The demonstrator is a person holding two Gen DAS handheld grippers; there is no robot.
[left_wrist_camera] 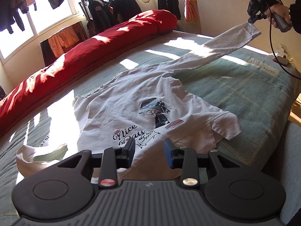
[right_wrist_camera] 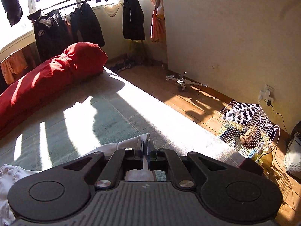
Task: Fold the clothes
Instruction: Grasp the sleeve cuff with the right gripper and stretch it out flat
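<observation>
A white long-sleeved shirt [left_wrist_camera: 131, 109] with a cartoon print and "Nice Day" lettering lies spread on the green bed cover [left_wrist_camera: 244, 94]. My left gripper [left_wrist_camera: 149, 146] hovers open just above the shirt's near hem, nothing between its fingers. In the left wrist view, my right gripper [left_wrist_camera: 251, 20] is shut on the cuff of one sleeve [left_wrist_camera: 225, 45] and holds it stretched up and away to the right, above the bed. The right wrist view shows the same gripper [right_wrist_camera: 145, 146] with its jaws pressed together on white fabric [right_wrist_camera: 135, 140].
A rolled red duvet [left_wrist_camera: 84, 56] runs along the far side of the bed. A rail of dark clothes [left_wrist_camera: 116, 5] hangs by the window. Beyond the bed's right edge, on the wooden floor [right_wrist_camera: 169, 94], stand a wire cage [right_wrist_camera: 246, 124] and a toy dinosaur [right_wrist_camera: 182, 82].
</observation>
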